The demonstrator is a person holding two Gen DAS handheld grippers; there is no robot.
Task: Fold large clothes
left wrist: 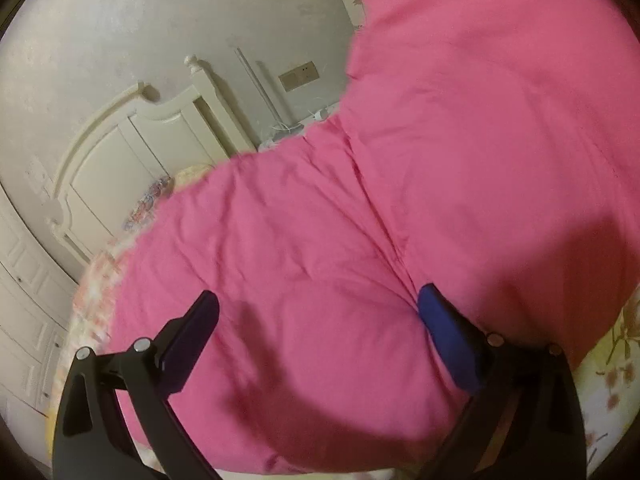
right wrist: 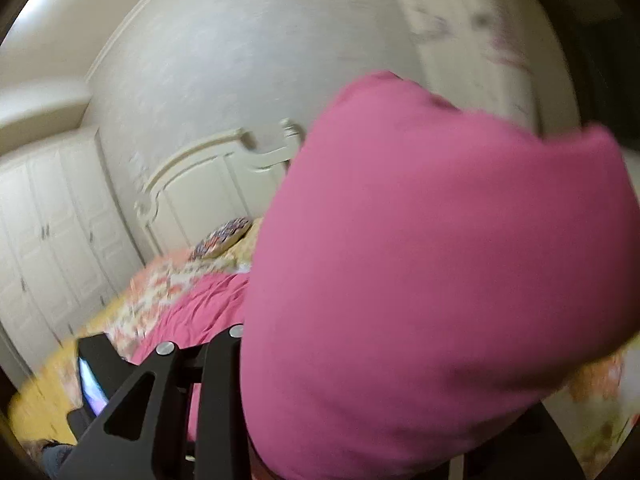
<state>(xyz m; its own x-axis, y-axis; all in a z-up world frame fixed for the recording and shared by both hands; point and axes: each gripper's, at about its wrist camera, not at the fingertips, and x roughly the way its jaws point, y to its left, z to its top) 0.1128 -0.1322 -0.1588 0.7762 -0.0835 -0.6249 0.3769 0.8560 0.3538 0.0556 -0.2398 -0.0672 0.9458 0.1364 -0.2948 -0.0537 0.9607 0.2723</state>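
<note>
1. My left gripper point(left wrist: 318, 322) hangs with its jaws spread wide above the pink garment point(left wrist: 400, 208); neither blue pad point(left wrist: 444, 344) presses on the cloth, though the right-hand one sits against a crease.
2. From the left wrist camera, the pink garment lies spread over the bed point(left wrist: 100, 280), covering most of its floral sheet, with one part rising toward the upper right.
3. In the right wrist camera, a large fold of the same garment point(right wrist: 420, 260) is lifted up close to the lens and drapes over my right gripper point(right wrist: 256, 400). The fingertips are buried under the cloth, so I cannot tell whether the jaws clamp it.
4. Behind, I see a cream headboard point(right wrist: 208, 176), a patterned pillow point(right wrist: 224, 238) on the bed and white wardrobe doors point(right wrist: 52, 232) at left.
</note>
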